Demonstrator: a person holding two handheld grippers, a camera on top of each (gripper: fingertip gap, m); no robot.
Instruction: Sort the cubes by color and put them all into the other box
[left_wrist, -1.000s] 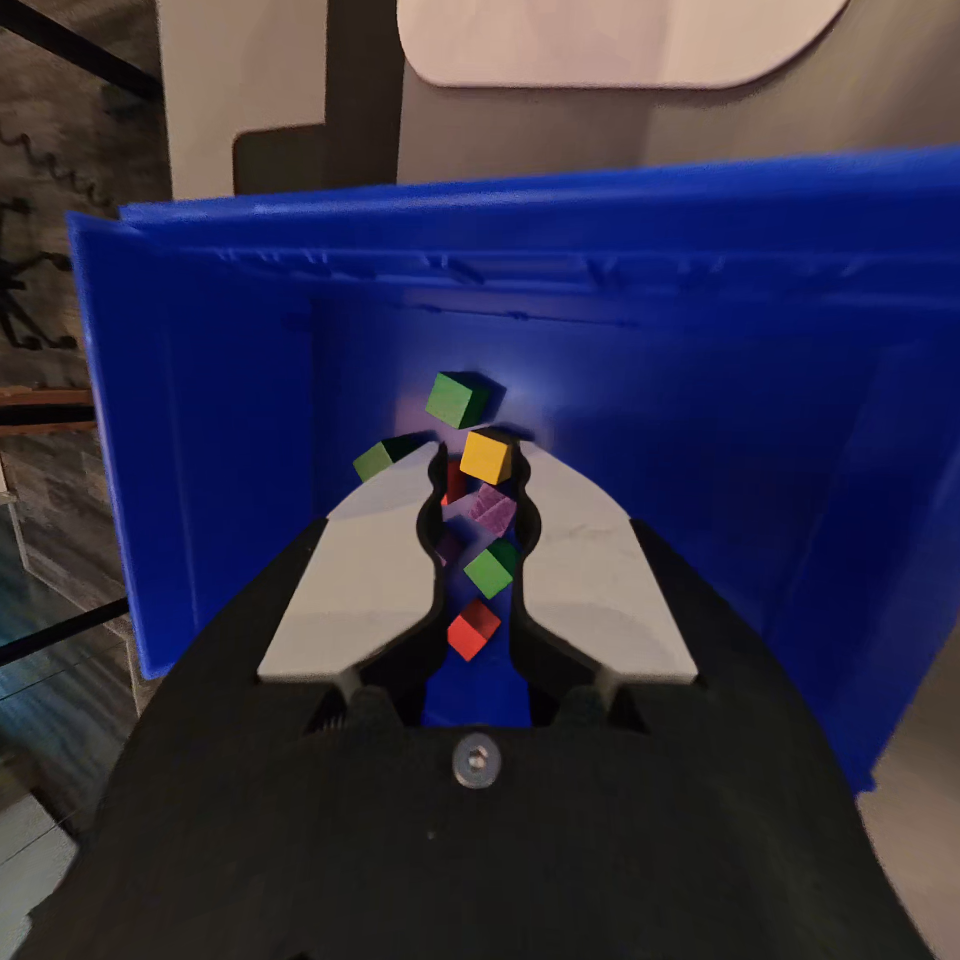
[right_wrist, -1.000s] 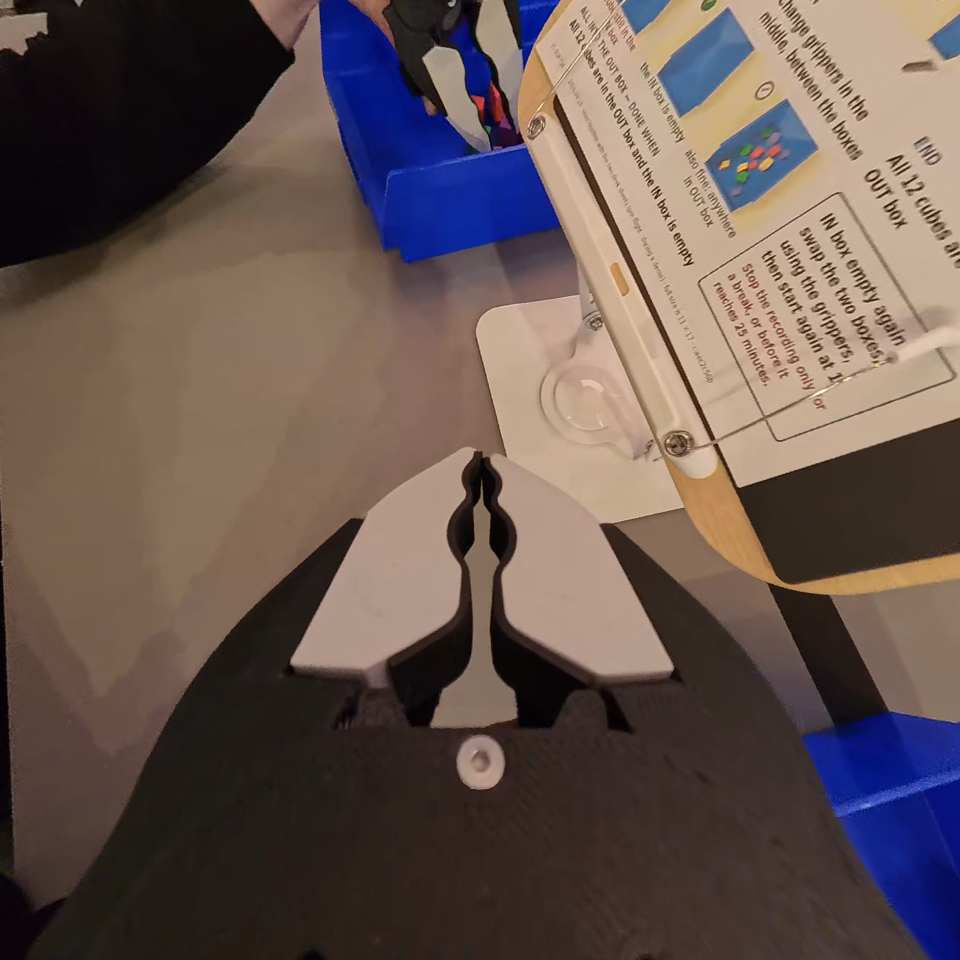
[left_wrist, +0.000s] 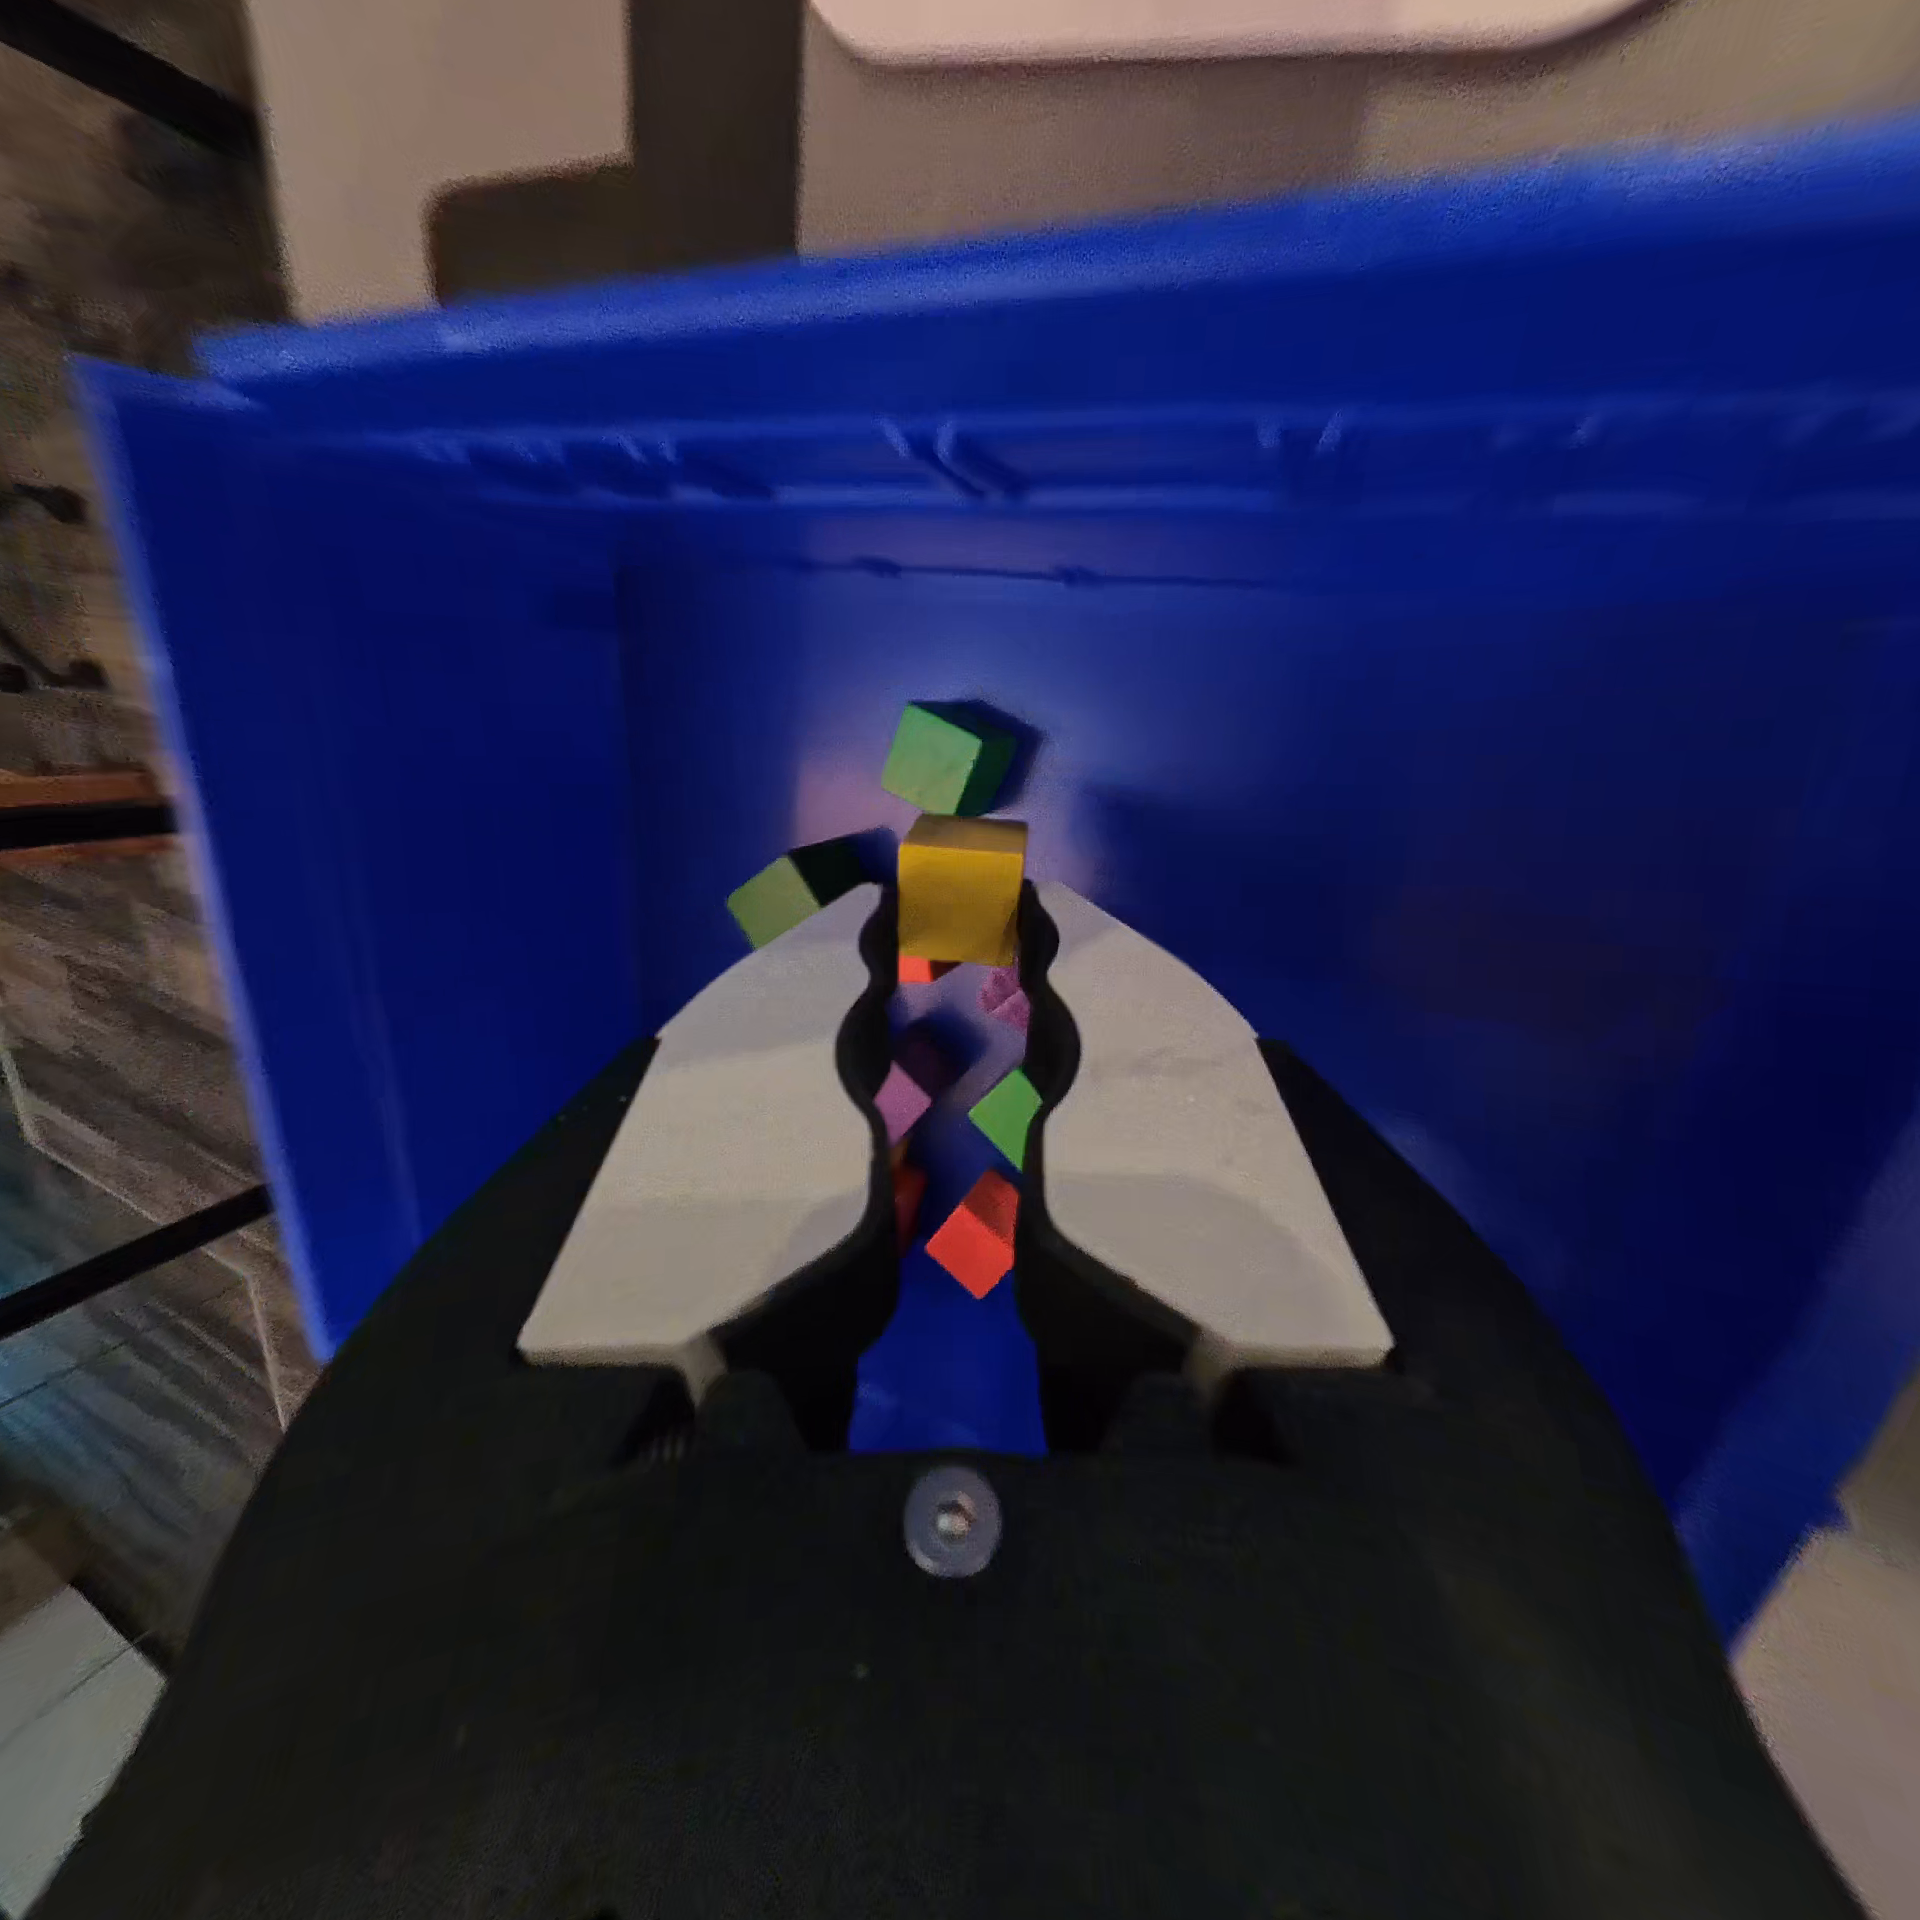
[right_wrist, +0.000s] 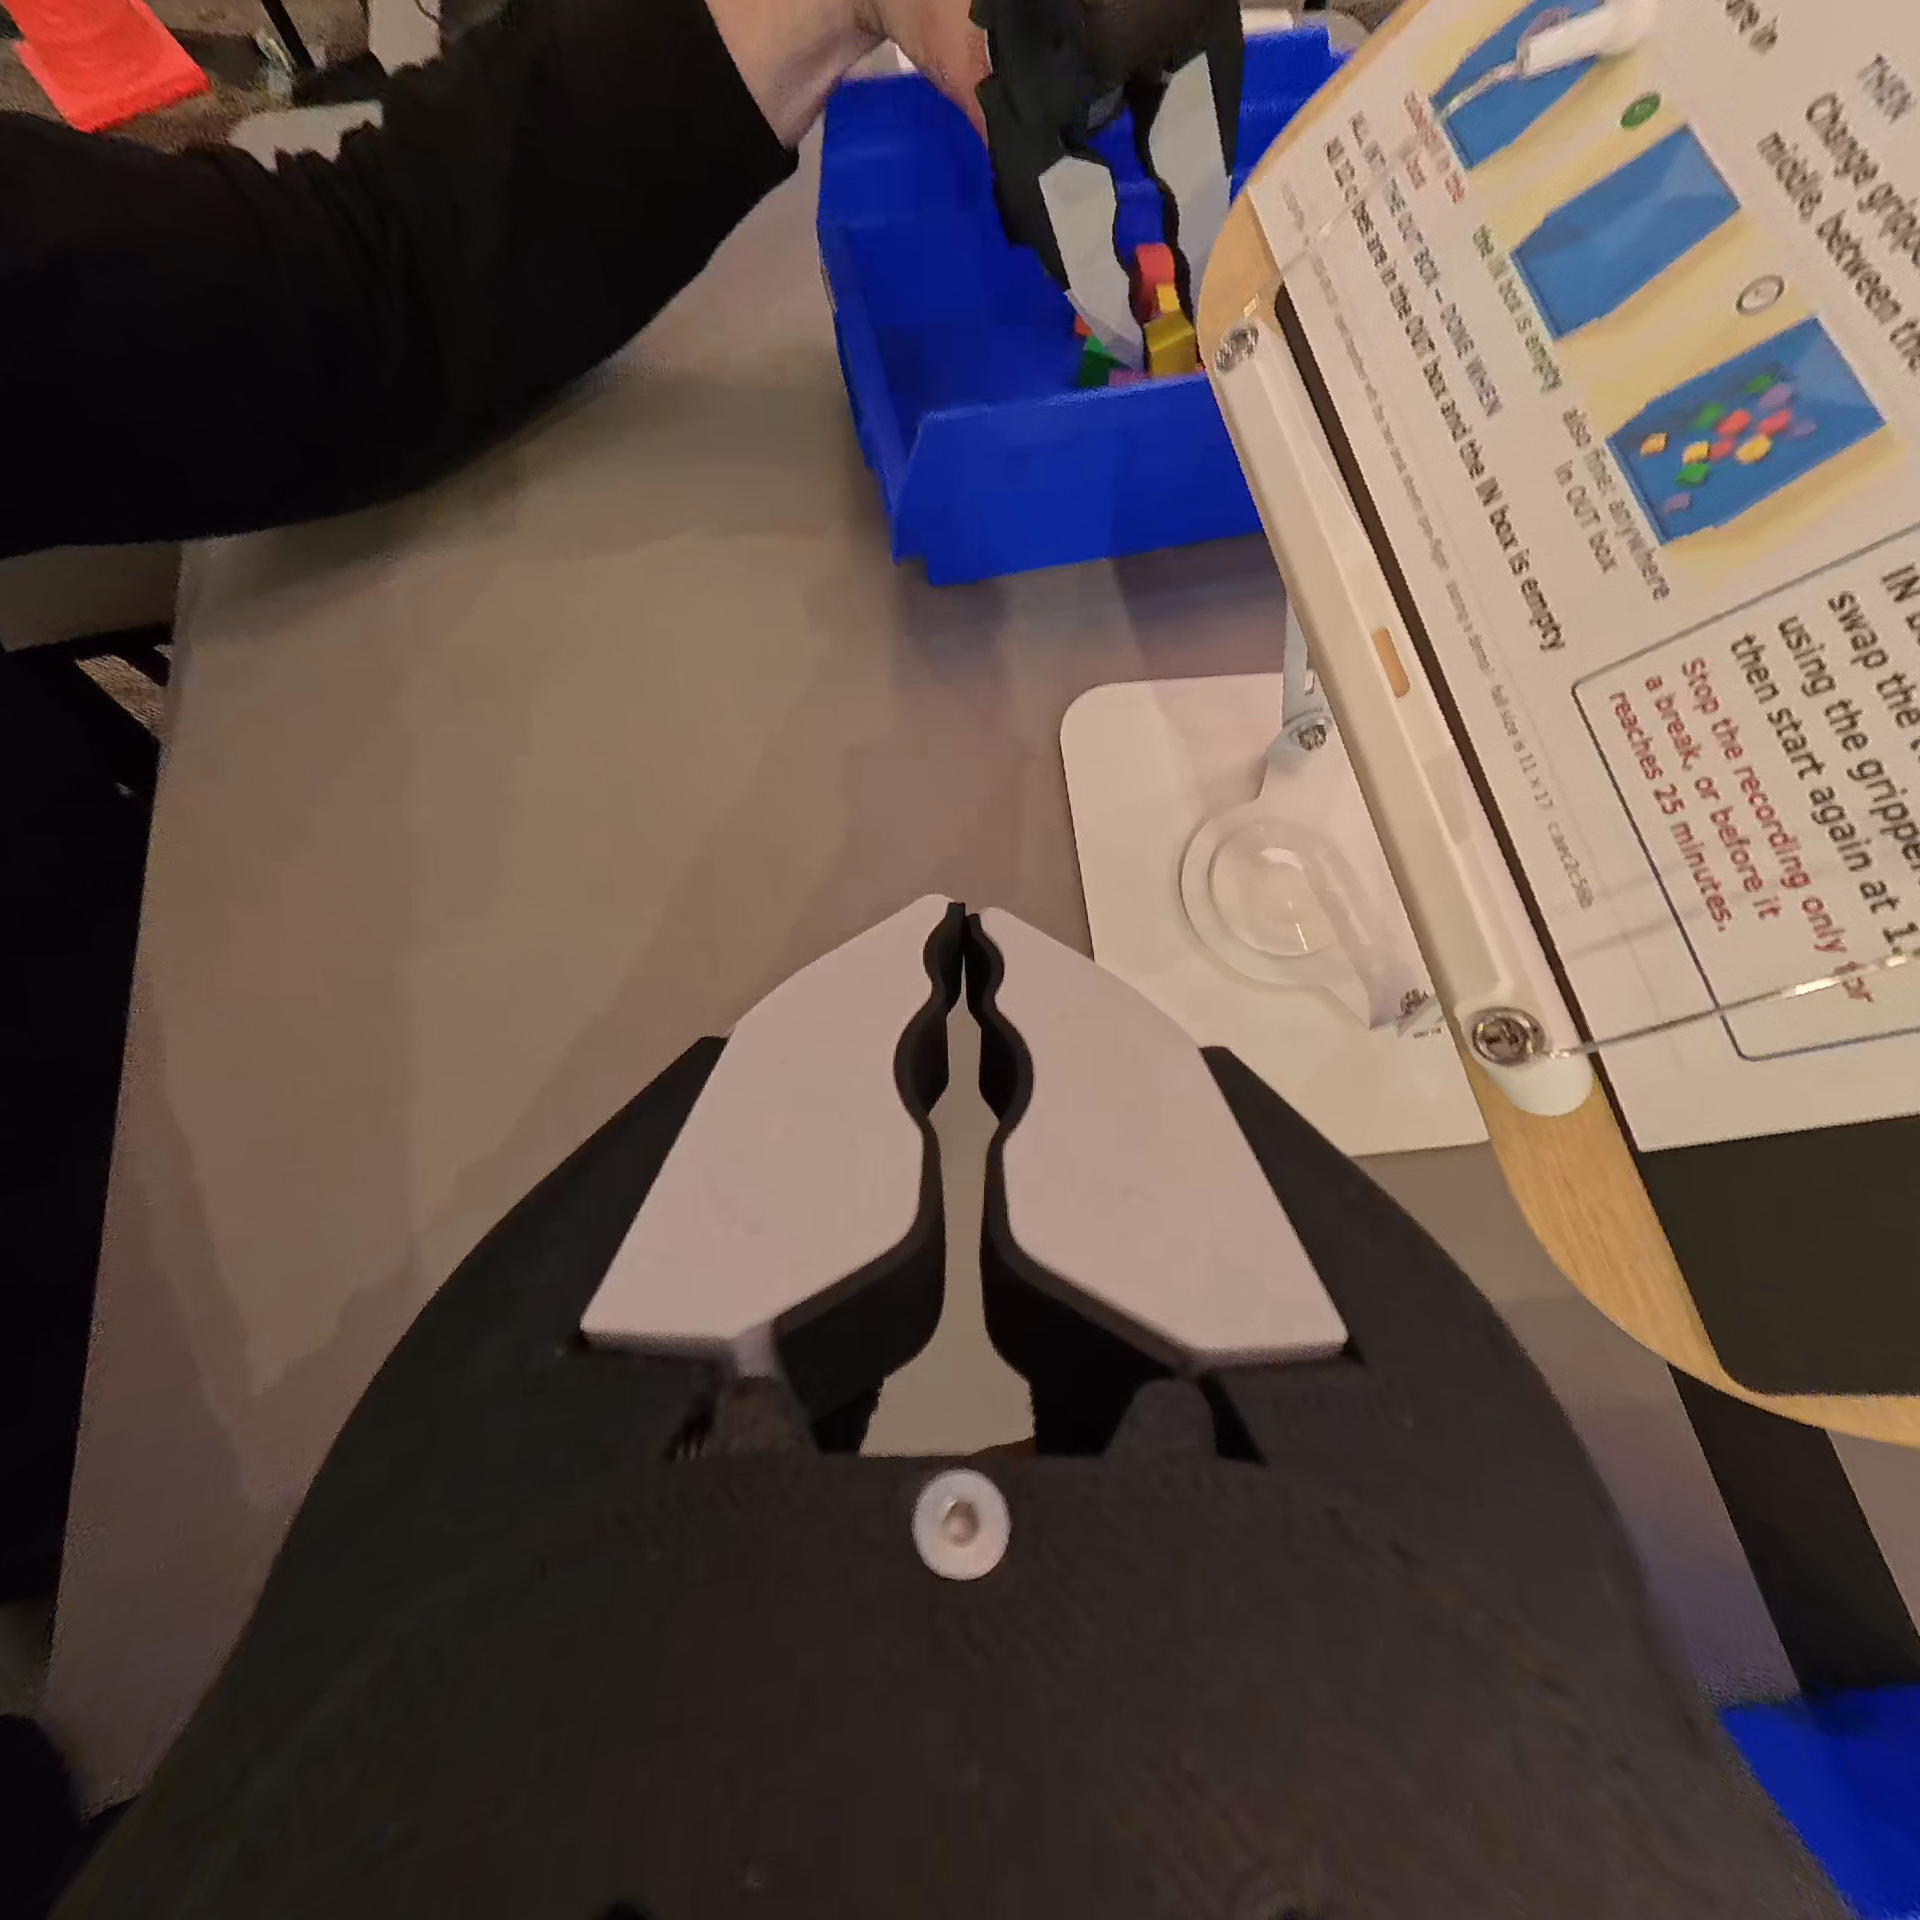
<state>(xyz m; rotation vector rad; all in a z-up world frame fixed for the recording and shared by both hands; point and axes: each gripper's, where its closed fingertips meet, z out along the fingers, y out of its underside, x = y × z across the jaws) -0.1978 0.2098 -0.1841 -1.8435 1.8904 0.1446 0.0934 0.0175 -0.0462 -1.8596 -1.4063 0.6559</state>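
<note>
Left wrist view is looking down along my left fingers (left_wrist: 961, 914) into the blue box (left_wrist: 1455, 727), whose long axis is running left to right across the frame. My left fingers are clamping a yellow cube (left_wrist: 958, 891) between their tips, its flat front face turned squarely toward the camera. Nearest, showing through the gap between the fingers, a red cube (left_wrist: 971, 1242) is lying corner-on against the box floor, then a green cube (left_wrist: 1006, 1117) and a purple cube (left_wrist: 902, 1101) just beyond it. Past the fingertips, a second green cube (left_wrist: 795, 896) is sitting just left of the yellow one, tilted, and a third green cube (left_wrist: 943, 756) is lying right above it in the frame, close to the far wall.

Right wrist view is showing my right fingers (right_wrist: 964, 920) pressed together at the tips, holding nothing, hanging over the bare grey tabletop (right_wrist: 520, 779). To the right, a white stand base (right_wrist: 1143, 810) is carrying a tilted instruction board (right_wrist: 1610, 623). Farther off, my left fingers are reaching down into the blue box among the cubes, with my black sleeve (right_wrist: 312, 312) stretching in from the left. Another blue box corner (right_wrist: 1839, 1787) is peeking in at the lower right.
</note>
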